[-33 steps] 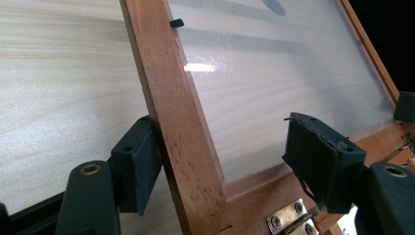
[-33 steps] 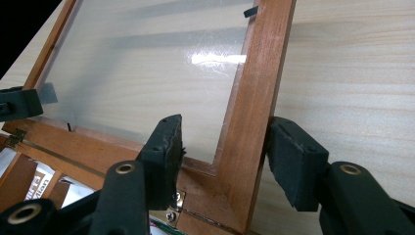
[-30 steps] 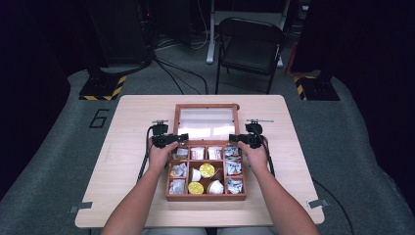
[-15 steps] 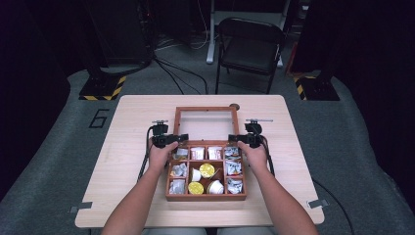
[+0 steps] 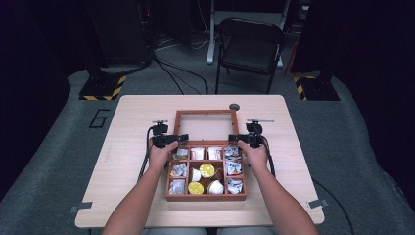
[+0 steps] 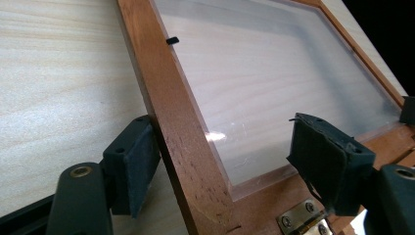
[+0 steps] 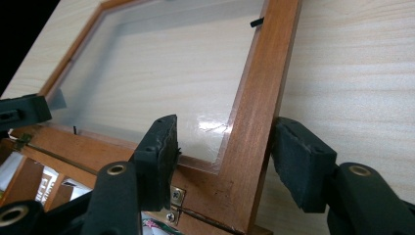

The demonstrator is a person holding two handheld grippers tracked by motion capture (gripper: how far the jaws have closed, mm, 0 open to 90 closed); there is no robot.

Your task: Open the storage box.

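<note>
Two tongs sit at the hinge corners of the wooden box's lid (image 5: 206, 116), which lies flat open on the counter (image 5: 132, 122) behind the compartment tray (image 5: 205, 197). Left tongs (image 6: 222, 161) have just been opening, jaws apart, straddling the lid's side rail. Right tongs (image 7: 222, 156) straddle the other rail too, jaws apart, small gaps showing.
</note>
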